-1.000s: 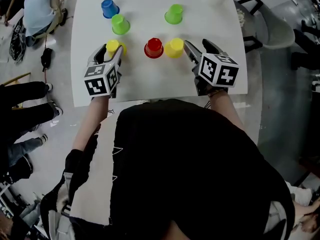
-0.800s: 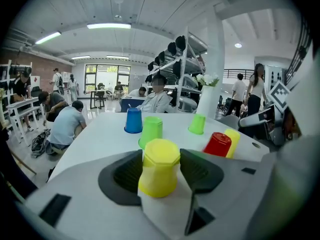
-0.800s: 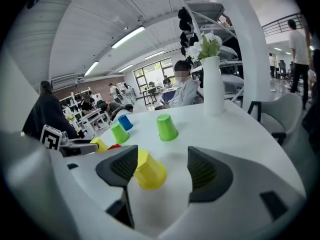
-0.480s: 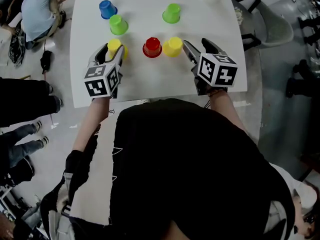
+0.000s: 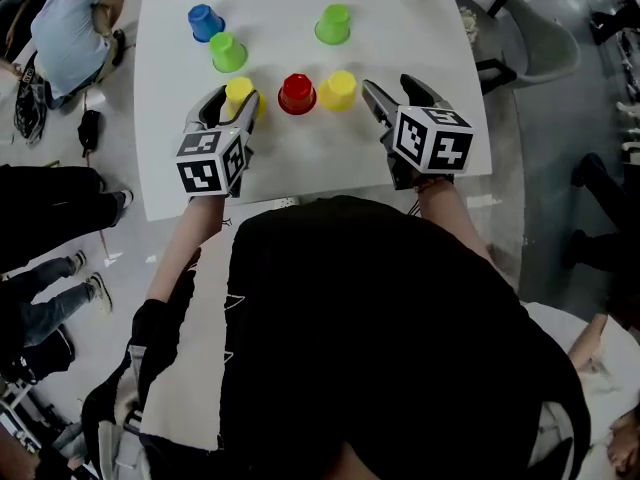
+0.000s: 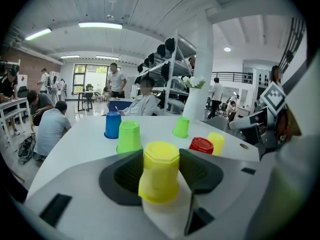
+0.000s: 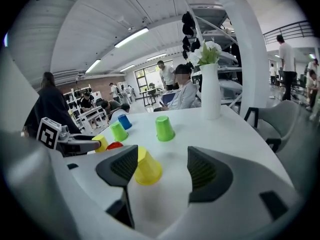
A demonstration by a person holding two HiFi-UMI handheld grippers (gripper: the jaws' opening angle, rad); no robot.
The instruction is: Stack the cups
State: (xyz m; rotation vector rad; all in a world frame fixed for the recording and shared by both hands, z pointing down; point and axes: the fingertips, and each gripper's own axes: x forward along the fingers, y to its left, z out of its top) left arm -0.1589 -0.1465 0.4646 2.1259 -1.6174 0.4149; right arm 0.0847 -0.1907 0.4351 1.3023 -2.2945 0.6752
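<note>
- My left gripper (image 5: 231,103) has its jaws partly closed on the left yellow cup (image 6: 160,171). Both pads press its sides, and the cup is upside down and upright.
- I cannot tell whether that cup's rim is clear of the white table (image 5: 300,158).
- The red cup (image 5: 297,93) stands just right of my left gripper. The right yellow cup (image 5: 339,89) touches or nearly touches the red cup's far side.
- My right gripper (image 7: 162,166) is wide open and holds nothing. The right yellow cup sits just ahead of its left jaw, and the right jaw is well clear of it.
- Farther back are the near green cup (image 5: 228,52), the blue cup (image 5: 204,22) and the far green cup (image 5: 334,25), all inverted.
- Markings: only black-and-white square patterns on the left marker cube (image 5: 212,163) and the right marker cube (image 5: 432,140). The cups are plain colour.
</note>
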